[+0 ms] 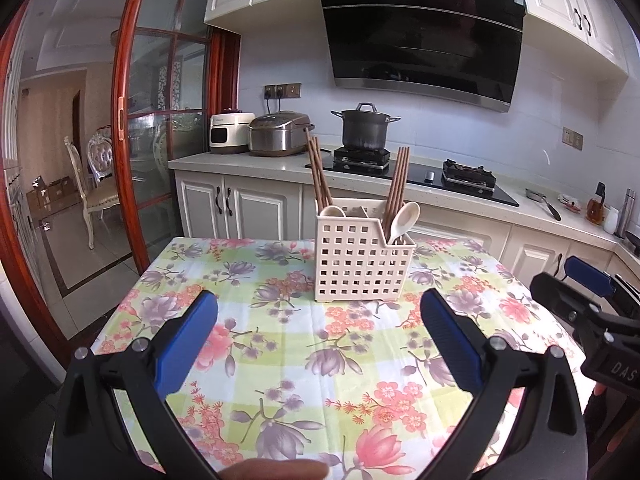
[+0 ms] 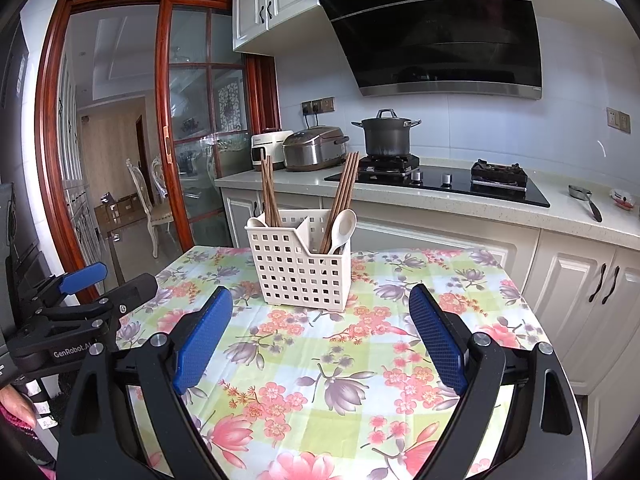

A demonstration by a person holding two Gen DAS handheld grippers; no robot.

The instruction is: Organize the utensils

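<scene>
A cream perforated utensil caddy (image 1: 362, 258) stood upright at the centre of the left wrist view, on the far part of the worktop (image 1: 280, 360) covered by a floral checked cloth. Its left compartment held a bundle of brown chopsticks (image 1: 318, 176) and a white spoon (image 1: 333, 211) of which only the bowl showed above the rim; its right compartment held a second bundle of chopsticks (image 1: 398, 184) and another white spoon (image 1: 404, 218) leaning right. The left gripper (image 1: 319, 322) filled the bottom of that frame above the cloth, its blue-padded jaws spread wide and holding nothing, well apart from the caddy. In the right wrist view the right gripper (image 2: 320, 320) hung likewise at the bottom, jaws wide apart and empty, with the caddy just beyond them at mid frame. Behind, in the upper half, a lidded dark stockpot (image 2: 387, 133) sat on a gas hob (image 2: 440, 184).
</scene>
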